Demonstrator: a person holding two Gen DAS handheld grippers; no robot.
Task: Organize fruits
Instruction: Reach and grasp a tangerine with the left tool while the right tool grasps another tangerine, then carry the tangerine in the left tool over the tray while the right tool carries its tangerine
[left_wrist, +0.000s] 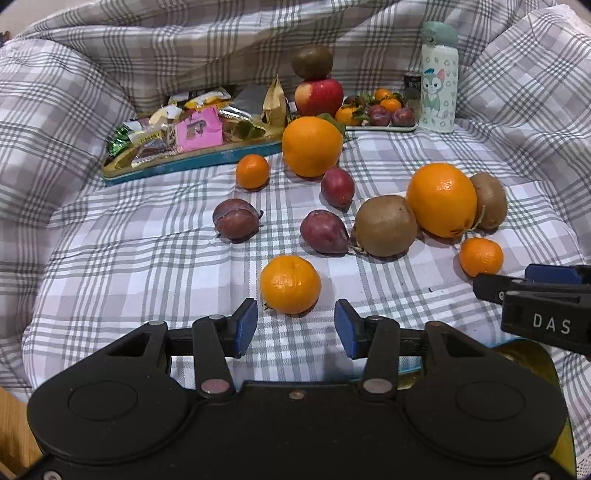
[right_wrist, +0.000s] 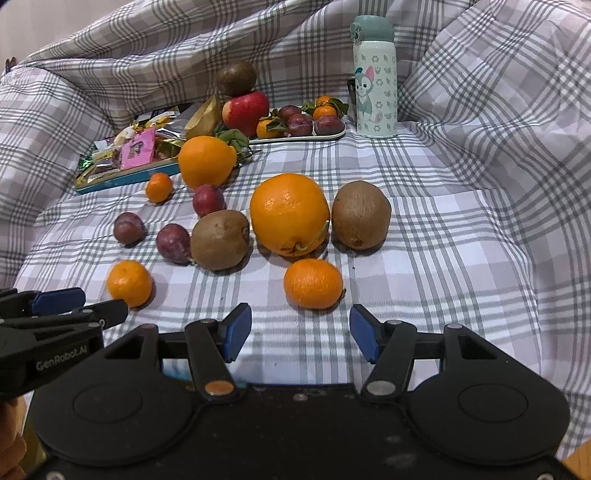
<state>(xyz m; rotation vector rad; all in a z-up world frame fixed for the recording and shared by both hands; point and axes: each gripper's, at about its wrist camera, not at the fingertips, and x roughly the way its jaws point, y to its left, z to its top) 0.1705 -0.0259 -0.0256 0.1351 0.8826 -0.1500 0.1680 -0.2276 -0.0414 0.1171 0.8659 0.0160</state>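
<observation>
Two grippers are mine, and both are spread wide with nothing in them. My left gripper (left_wrist: 295, 328) has flat blue pads on black arms, and a small round mandarin (left_wrist: 290, 284) with bumpy skin sits just past its tips. My right gripper (right_wrist: 300, 334) looks the same, and another mandarin (right_wrist: 313, 283) lies just ahead of it. All the fruit rests on a soft checked cloth (right_wrist: 461, 258) with grey lines. Farther out sits a big smooth orange (right_wrist: 290, 214) between two fuzzy brown kiwis (right_wrist: 220, 239) (right_wrist: 361, 215), touching or nearly so. Dark red plums (left_wrist: 236, 220) (left_wrist: 324, 232) lie apart from each other. At the back, a shiny red apple (left_wrist: 318, 96) stands by a flat tray (left_wrist: 380, 128) of little fruits. A long tin (left_wrist: 192, 162) holds crinkly sweet wrappers. A tall bottle (right_wrist: 374, 77) with a cartoon cat stands upright.
</observation>
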